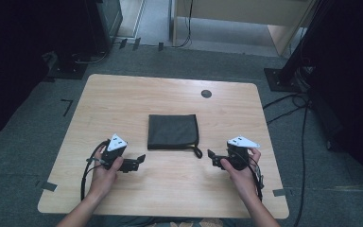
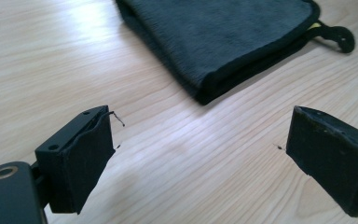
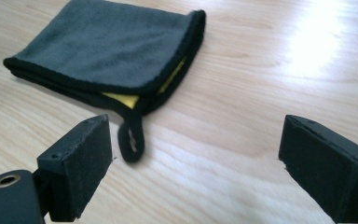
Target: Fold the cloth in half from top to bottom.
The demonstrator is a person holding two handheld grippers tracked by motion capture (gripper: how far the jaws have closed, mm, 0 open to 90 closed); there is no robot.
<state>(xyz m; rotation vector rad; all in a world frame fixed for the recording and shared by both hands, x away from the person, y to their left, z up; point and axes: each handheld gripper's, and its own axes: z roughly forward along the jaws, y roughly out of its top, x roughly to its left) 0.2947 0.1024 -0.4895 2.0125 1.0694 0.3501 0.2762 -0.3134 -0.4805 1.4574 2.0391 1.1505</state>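
The folded cloth [image 1: 173, 131] lies mid-table [image 1: 123, 94]. Left gripper [image 1: 141, 159] and right gripper [image 1: 211, 156] flank it near the front edge, jaws wide and empty. Withdraw level, avoiding its hanging loop [image 3: 131, 140].

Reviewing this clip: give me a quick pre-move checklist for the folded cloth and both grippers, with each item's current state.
1. Folded dark cloth lies flat at mid-table: ok.
2. Left gripper open, nothing between jaws: ok.
3. Right gripper open, nothing between jaws: ok.
4. Both grippers apart from the cloth: ok.
5. Hanging loop at the cloth's near corner exposed on the table: ok.
6. Cloth edges aligned through all layers: cannot tell.
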